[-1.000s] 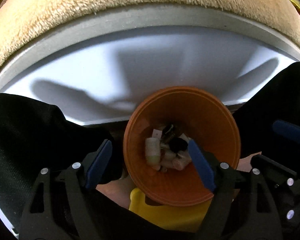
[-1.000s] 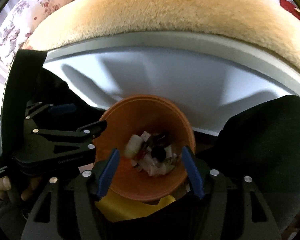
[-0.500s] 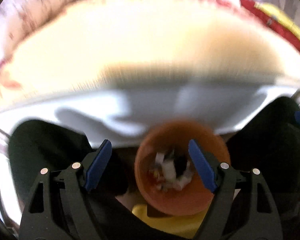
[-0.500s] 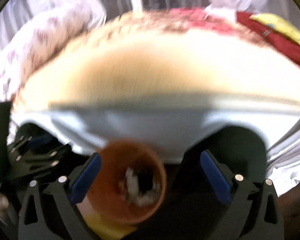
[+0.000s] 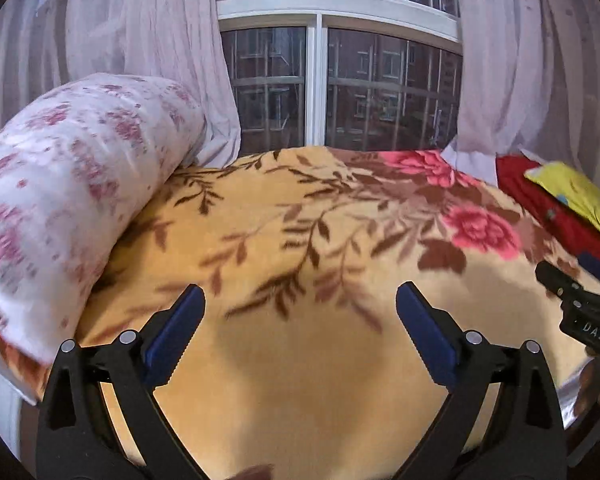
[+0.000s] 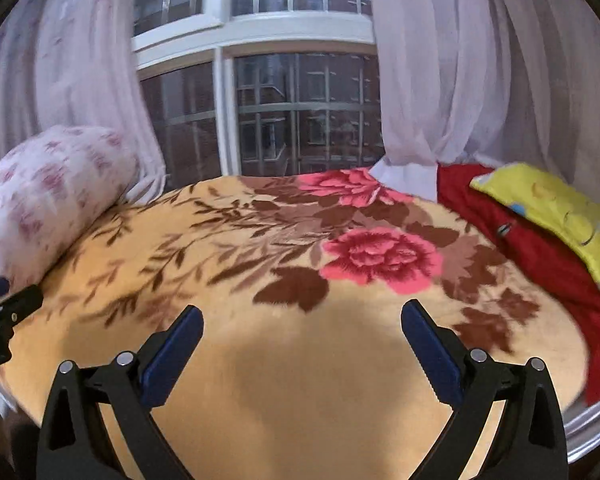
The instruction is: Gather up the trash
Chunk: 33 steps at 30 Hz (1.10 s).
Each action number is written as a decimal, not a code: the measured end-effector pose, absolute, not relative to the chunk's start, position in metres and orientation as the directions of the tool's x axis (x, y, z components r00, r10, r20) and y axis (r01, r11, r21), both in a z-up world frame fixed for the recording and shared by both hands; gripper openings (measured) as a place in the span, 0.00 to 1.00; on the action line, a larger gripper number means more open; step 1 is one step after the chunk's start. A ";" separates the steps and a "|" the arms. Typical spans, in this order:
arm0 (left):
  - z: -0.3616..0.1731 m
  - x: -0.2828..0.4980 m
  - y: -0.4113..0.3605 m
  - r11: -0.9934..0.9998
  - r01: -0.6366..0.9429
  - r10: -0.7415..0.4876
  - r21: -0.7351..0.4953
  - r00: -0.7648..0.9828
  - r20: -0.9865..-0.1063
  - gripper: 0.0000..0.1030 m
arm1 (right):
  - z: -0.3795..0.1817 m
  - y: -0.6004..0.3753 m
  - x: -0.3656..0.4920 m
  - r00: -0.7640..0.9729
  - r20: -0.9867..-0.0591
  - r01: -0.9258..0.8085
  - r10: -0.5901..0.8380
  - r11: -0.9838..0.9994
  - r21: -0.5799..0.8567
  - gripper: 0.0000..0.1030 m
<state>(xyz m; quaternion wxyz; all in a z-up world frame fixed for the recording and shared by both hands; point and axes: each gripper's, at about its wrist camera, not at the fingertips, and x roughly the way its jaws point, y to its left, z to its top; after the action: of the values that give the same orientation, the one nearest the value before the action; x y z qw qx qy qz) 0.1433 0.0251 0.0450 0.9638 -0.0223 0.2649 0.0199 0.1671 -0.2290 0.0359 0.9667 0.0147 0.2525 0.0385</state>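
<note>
My left gripper (image 5: 300,320) is open and empty, raised over a bed with a tan flowered blanket (image 5: 300,240). My right gripper (image 6: 302,332) is open and empty over the same blanket (image 6: 300,260). The right gripper's body shows at the right edge of the left wrist view (image 5: 580,312), and the left gripper's body shows at the left edge of the right wrist view (image 6: 0,320). No trash and no bin are in view.
A rolled pink-flowered quilt (image 5: 68,200) lies at the bed's left. A red cloth (image 6: 540,248) and a yellow pillow (image 6: 552,216) lie at the right. A window (image 5: 320,88) with sheer curtains (image 6: 460,80) stands behind the bed.
Both grippers have tilted up from the orange bin with trash beside the bed to face the bed top and window. The bin has left both views. Both stay open.
</note>
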 end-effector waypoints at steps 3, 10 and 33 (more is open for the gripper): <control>0.035 0.175 0.025 0.999 -0.046 0.028 -0.021 0.853 -0.521 0.91 | 0.024 -0.228 0.196 0.864 -0.501 -0.016 0.058 0.996 0.088 0.95; 0.001 0.224 0.019 1.000 -0.004 0.004 0.001 0.810 -0.586 0.91 | -0.017 -0.208 0.240 0.817 -0.575 0.007 0.047 0.996 0.091 0.95; -0.036 0.246 0.023 0.997 -0.008 -0.041 -0.072 0.751 -0.659 0.91 | -0.043 -0.202 0.252 0.766 -0.641 -0.006 0.044 0.998 0.062 0.95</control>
<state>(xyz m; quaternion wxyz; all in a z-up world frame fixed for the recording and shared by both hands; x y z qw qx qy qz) 0.2462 0.0235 -0.0361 0.9351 -0.0348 0.3525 -0.0090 0.2519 -0.2020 -0.0430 0.9394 0.0282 0.3415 0.0134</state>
